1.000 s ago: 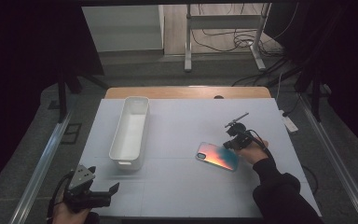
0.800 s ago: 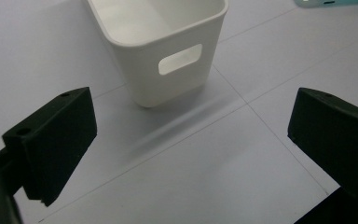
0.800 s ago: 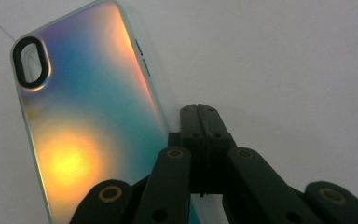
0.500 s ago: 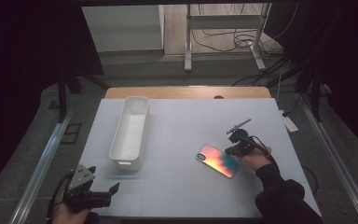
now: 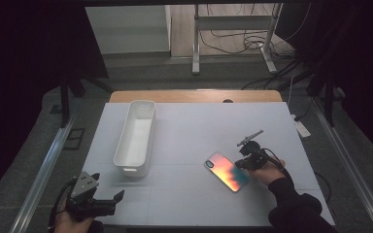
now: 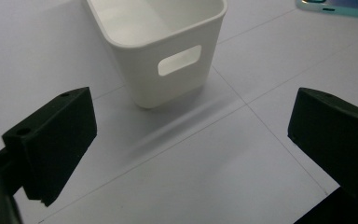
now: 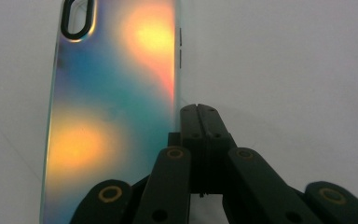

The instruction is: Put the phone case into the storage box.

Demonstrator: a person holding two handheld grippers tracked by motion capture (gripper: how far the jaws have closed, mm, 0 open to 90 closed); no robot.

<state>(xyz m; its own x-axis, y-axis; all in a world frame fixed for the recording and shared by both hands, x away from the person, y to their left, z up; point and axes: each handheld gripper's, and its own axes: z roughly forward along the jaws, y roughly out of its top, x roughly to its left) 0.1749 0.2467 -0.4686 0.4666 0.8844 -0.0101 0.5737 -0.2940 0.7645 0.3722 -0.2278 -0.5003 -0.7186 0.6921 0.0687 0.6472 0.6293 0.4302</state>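
An iridescent phone case (image 5: 227, 171) lies flat on the white table (image 5: 189, 131), right of centre. My right gripper (image 5: 245, 162) is shut, its jaws pressed together with nothing between them. In the right gripper view the closed tips (image 7: 199, 109) sit right against the long right edge of the case (image 7: 112, 93). My left gripper (image 5: 108, 189) is held over the near left corner of the table, open and empty. Its jaws (image 6: 196, 121) point at the end wall of a white bin (image 6: 168, 46), and a corner of the case (image 6: 340, 5) shows beyond.
The long white bin (image 5: 125, 141) stands empty on the left half of the table, its handle cut-out facing me. A wooden edge (image 5: 194, 95) borders the far side. Cables and a metal stand (image 5: 233, 43) are on the floor beyond.
My right hand has drawn a little toward the near edge of the table, and the phone case has shifted slightly with it. The left gripper has stayed where it was.
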